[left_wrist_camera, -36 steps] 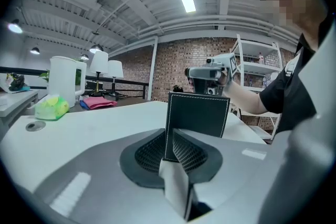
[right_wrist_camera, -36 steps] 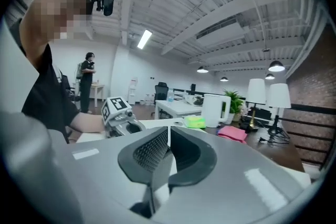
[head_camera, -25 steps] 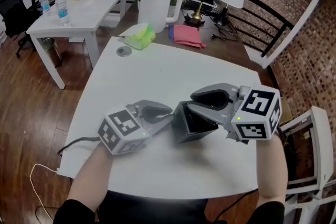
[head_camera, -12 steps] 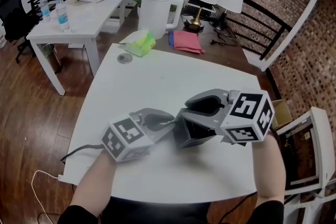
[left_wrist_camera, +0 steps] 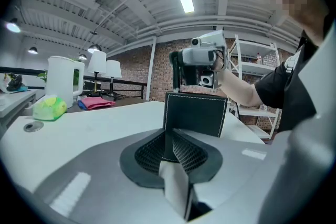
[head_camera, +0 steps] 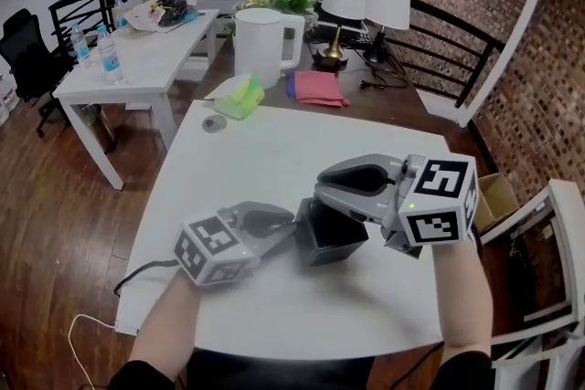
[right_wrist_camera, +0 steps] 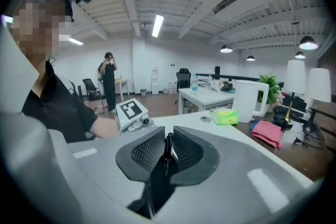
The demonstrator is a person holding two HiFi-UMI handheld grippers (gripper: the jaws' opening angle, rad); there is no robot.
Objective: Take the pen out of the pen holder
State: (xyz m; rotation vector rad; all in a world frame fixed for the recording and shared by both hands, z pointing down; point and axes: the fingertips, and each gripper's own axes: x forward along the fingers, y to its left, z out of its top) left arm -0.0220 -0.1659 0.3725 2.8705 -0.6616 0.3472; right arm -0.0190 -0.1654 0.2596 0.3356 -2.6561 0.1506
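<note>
The black square pen holder (head_camera: 324,237) stands on the white table (head_camera: 274,151). My left gripper (head_camera: 294,224) is shut on the holder's near wall (left_wrist_camera: 197,113), which runs between its jaws in the left gripper view. Above the holder's far side my right gripper (head_camera: 322,187) points down at an angle, and its jaws are closing. In the right gripper view a thin black pen (right_wrist_camera: 168,145) stands upright between the pads (right_wrist_camera: 149,149), which press on it. The pen's lower part is hidden, and the head view does not show the pen.
At the table's far edge lie a green object (head_camera: 236,96) and a small round disc (head_camera: 214,124). Behind are a white jug (head_camera: 260,46), a pink cloth (head_camera: 317,89), two lamps (head_camera: 366,0) and a white side table (head_camera: 128,46). A white chair (head_camera: 548,224) stands on the right.
My right gripper has risen a little above the holder, and its jaws opened wider and then narrowed. The left gripper and the holder have stayed where they were.
</note>
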